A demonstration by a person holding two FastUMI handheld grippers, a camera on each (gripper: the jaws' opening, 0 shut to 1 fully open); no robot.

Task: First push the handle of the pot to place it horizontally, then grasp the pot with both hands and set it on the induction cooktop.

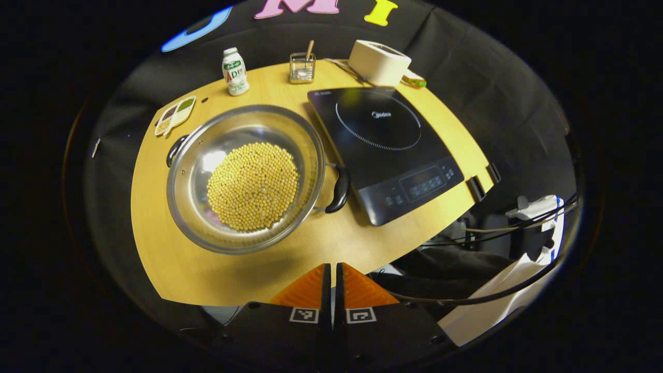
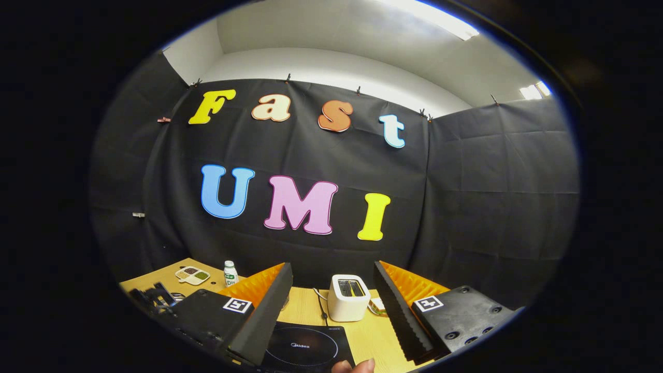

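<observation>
1. Pot position: the pot [image 1: 246, 178] sits on the wooden table [image 1: 171, 269], just left of the induction cooktop [image 1: 383, 150] in the left gripper view. It is a wide, shallow steel vessel with a mound of yellow beans [image 1: 253, 185] in its middle.
2. Handle orientation: the near handle [image 1: 339, 189] points toward the cooktop's front corner, close to it. The far handle [image 1: 175, 149] points toward a small divided dish [image 1: 175, 115]. The line through the two runs slantwise in this view, so the levelling push appears not yet done.
3. Left gripper [image 1: 331, 290]: jaws pressed together with only a thin slit between them, holding nothing. It hovers near the table's front edge, apart from the pot.
4. Right gripper [image 2: 331, 305]: jaws spread wide, empty. It is tilted up toward the booth wall, above the cooktop, with a white toaster [image 2: 349, 297] between its fingers in the distance.
5. Hazard, push: the near handle is close to the cooktop. A push that turns it toward the cooktop may jam it against the edge.
6. Hazard, spill: the rim is low and the beans are loose. A jerky push or an uneven two-handed lift is likely to scatter them.
7. Hazard, aim: the right gripper's camera does not face the pot, so its approach needs re-aiming first.
</observation>
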